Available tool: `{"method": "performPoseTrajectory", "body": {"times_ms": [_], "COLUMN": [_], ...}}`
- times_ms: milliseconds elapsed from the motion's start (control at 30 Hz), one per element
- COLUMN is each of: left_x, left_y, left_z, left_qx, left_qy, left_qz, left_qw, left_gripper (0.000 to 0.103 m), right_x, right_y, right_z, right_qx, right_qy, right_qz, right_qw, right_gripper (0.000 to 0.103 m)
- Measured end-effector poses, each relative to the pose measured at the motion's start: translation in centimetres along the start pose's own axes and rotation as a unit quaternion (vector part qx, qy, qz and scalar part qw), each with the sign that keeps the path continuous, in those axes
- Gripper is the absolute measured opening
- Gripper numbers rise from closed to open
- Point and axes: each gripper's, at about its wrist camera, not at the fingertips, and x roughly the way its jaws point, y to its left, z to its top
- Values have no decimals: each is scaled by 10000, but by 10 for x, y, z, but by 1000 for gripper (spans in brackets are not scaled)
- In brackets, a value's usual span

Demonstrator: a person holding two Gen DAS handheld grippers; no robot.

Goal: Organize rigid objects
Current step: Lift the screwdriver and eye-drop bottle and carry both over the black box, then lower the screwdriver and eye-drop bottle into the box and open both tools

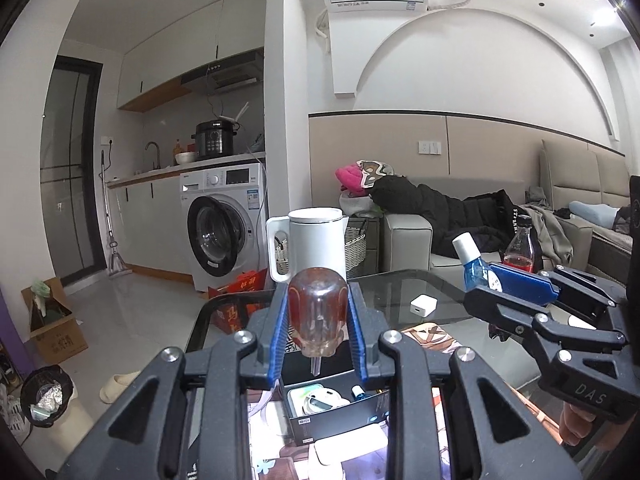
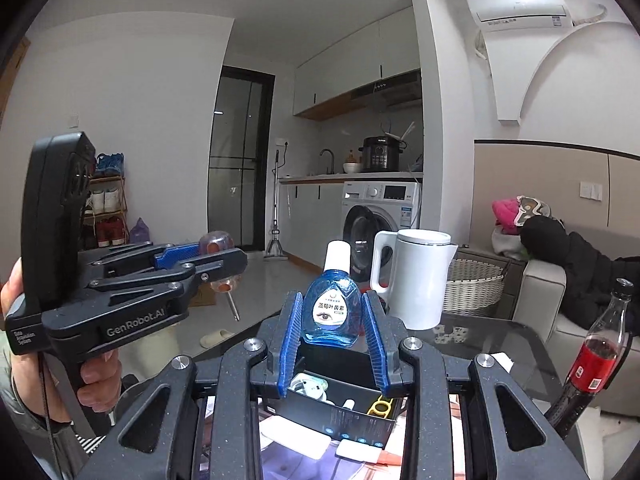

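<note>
Hidden and cut-off parts around the black open-topped storage box

The black open-topped storage box (image 1: 320, 420) is largely covered by the left gripper's (image 1: 318, 312) dark frame; its contents show only in slivers and cannot be told apart. The amber transparent-handled screwdriver (image 1: 317, 312) has its shaft tip lost against the box. The red-drink glass bottle (image 2: 596, 360) loses its base behind the right gripper's (image 2: 331, 316) frame; the label's small print on the blue eye-drop bottle (image 2: 331, 312) is unreadable.

Amber-brown clear screwdriver handle (image 1: 318, 312), blue eye-drop bottle (image 2: 331, 309) with white cap, white kettle (image 2: 416, 276), black box (image 2: 340, 412).
</note>
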Motion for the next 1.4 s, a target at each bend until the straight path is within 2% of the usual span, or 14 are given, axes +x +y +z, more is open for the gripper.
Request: {"method": "performPoseTrajectory", "body": {"times_ms": [367,633,867,1233,1400], "left_x": [26,59,80,90,107], "left_y": [-3,-1,0,2,-2], "left_z": [5,7,5,2,-1], "left_qx": [-33,-351,-579,-621,-582], "left_qy": [56,281,325,442,754], "left_qz": [83,96,129,155,181], "left_qw": [9999,9989,9977,9970,9953], "left_gripper": [25,25,25,25,25], "right_x": [21,58,83,94,103], "right_y": [-10,-22,-36,-39,-40], "right_z": [5,8,10,10,8], "right_qx": [150,211,356,375,359], "right_qy": [25,203,304,391,560], "right_qz": [-157,-466,-577,-511,-514], "right_qw": [9998,9985,9972,9972,9965], "right_gripper": [31,31,31,31,31]}}
